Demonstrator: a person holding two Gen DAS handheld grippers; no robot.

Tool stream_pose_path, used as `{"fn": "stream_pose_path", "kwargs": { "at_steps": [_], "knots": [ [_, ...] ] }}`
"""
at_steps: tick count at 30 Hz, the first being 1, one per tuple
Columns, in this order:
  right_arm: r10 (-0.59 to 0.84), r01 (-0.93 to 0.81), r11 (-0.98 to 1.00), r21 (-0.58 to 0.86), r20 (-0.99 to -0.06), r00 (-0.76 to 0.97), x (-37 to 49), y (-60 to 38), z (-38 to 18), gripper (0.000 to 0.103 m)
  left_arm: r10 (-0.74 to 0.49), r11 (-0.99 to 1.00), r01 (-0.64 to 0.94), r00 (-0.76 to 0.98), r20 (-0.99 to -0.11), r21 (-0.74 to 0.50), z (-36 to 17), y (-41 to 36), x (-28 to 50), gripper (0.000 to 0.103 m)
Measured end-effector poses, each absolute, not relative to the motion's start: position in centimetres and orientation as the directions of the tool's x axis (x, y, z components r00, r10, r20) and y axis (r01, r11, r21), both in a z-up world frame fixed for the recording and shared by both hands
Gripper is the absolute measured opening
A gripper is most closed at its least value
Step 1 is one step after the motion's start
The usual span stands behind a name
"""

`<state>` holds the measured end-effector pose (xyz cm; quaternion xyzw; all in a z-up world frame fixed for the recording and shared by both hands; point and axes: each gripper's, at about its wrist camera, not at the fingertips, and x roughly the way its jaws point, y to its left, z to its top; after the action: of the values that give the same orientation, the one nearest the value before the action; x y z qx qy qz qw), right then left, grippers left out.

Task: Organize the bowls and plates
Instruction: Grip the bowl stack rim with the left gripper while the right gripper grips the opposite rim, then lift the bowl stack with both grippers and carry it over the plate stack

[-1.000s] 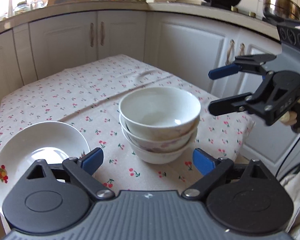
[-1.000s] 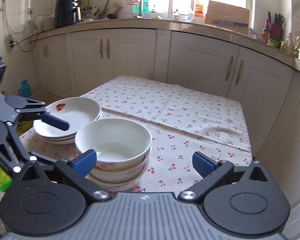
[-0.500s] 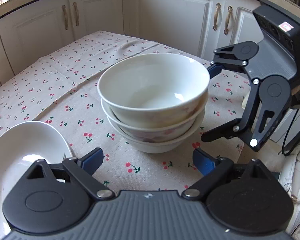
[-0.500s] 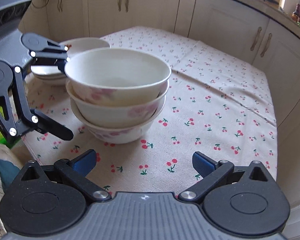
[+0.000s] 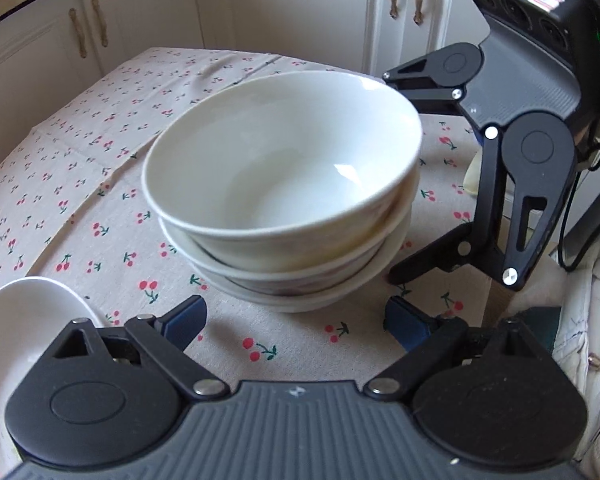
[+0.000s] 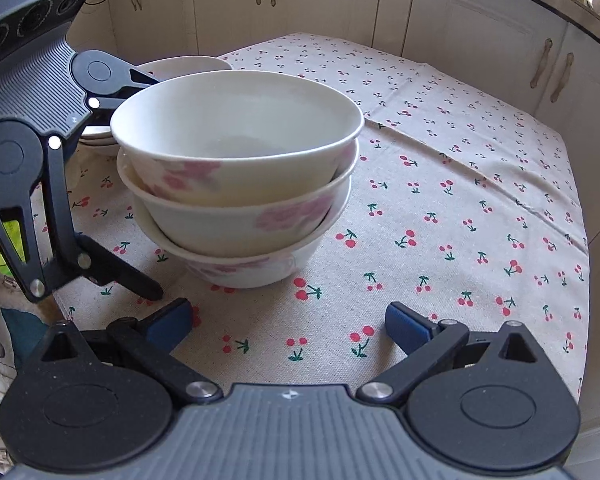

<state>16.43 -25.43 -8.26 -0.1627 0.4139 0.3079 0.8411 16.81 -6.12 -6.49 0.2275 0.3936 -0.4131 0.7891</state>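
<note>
Though no writing is legible, both tools point(image 5: 296, 320) point(image 6: 288, 322) spread beside stacked bowls point(image 6: 236, 176).

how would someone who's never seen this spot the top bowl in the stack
Find the cherry-print tablecloth; near its front edge, between two open grippers, stand three nested bowls. The top bowl sits tilted in the one below, white inside, pink flowers outside, highest rim.

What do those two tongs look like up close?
Both tongs, left and right, are matte black with jointed arms, silver rivets, blue rubber fingertips and a ribbed grey body. The right one carries a small red-and-white sticker, a green light and black cables.
</note>
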Motion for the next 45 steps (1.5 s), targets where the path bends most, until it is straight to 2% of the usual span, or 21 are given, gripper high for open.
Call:
{"fn": "stream_pose_path", "kwargs": {
  "at_steps": [5, 16, 28, 36, 40, 45],
  "knots": [
    [0.394, -0.646, 0.763, -0.023, -0.775, 0.494, 16.1, -25.6, -8.6, 0.103, -0.454, 0.554, 0.832, 0.337, -0.825, 0.035, -6.6, -6.6, 17.4, 0.103],
    [0.391, -0.655, 0.754, -0.048, -0.768, 0.507, 16.1, -25.6, -8.4, 0.103, -0.433, 0.573, 0.819, 0.322, -0.842, 0.018, -6.7, -7.3, 18.2, 0.103],
    [0.432, -0.789, 0.595, -0.157, -0.764, 0.478, 17.0, -24.8, -6.0, 0.103, -0.501, 0.502, 0.865, 0.305, -0.810, 0.016, -5.4, -6.7, 17.8, 0.100],
    [0.464, -0.860, 0.487, -0.153, -0.789, 0.403, 18.1, -23.6, -5.4, 0.102, -0.517, 0.468, 0.884, 0.277, -0.810, 0.003, -5.3, -6.0, 18.9, 0.100],
    [0.464, -0.871, 0.469, -0.145, -0.798, 0.383, 18.4, -23.4, -5.4, 0.101, -0.528, 0.464, 0.886, 0.260, -0.808, -0.018, -5.3, -5.8, 19.5, 0.095],
    [0.465, -0.883, 0.450, -0.132, -0.810, 0.357, 18.4, -23.2, -5.2, 0.096, -0.543, 0.438, 0.899, 0.236, -0.806, -0.031, -5.1, -6.1, 19.7, 0.095]
  ]
}}
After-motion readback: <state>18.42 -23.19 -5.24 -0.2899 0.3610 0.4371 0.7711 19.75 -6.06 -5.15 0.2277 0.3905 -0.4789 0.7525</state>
